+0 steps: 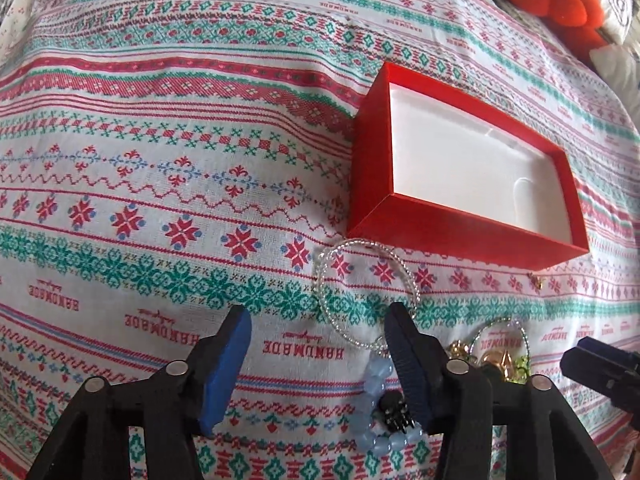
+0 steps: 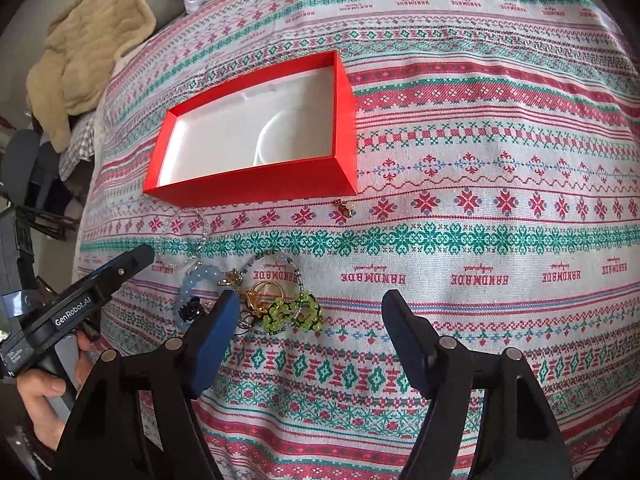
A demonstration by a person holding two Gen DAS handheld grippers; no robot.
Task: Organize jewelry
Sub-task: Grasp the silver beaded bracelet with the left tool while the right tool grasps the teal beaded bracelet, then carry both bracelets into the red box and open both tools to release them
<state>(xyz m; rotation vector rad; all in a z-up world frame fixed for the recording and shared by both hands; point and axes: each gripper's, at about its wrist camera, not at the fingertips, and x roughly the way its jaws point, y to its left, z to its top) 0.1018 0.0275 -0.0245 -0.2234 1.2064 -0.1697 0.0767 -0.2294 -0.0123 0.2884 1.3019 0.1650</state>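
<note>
Your left gripper (image 1: 318,330) and right gripper (image 2: 306,312) both gape, grasping nothing, with the jewelry (image 2: 256,298) lying between the 2, beside their inner fingers.

Bright, soft daylight; shadows faint. White lining of the red box (image 1: 472,152) is overexposed in the left view. Strong fisheye bending at edges, dark corner vignette in the right view. Slight softness throughout.
</note>
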